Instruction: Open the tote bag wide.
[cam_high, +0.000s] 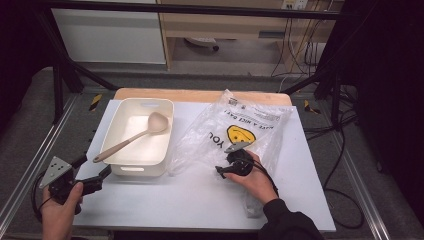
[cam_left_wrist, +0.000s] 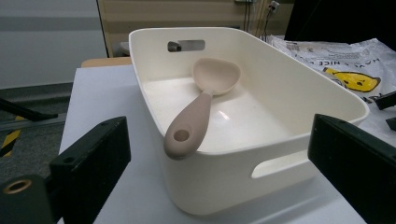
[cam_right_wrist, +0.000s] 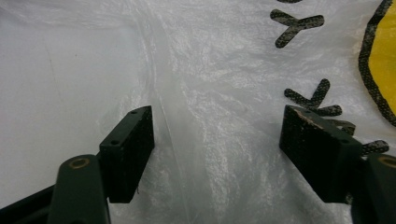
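High view puts my right tool on the near-left edge of the bag, which lies flat on the tabletop right of the bin. Its jaws stand partly open over the thin, crinkled, clear plastic, printed with black letters and a yellow face, gripping nothing yet. My left tool gapes wide and empty before the smooth white bin, where a beige spoon leans on the rim.

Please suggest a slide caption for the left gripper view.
Beige spoon resting in a white plastic bin, handle propped on its rim.
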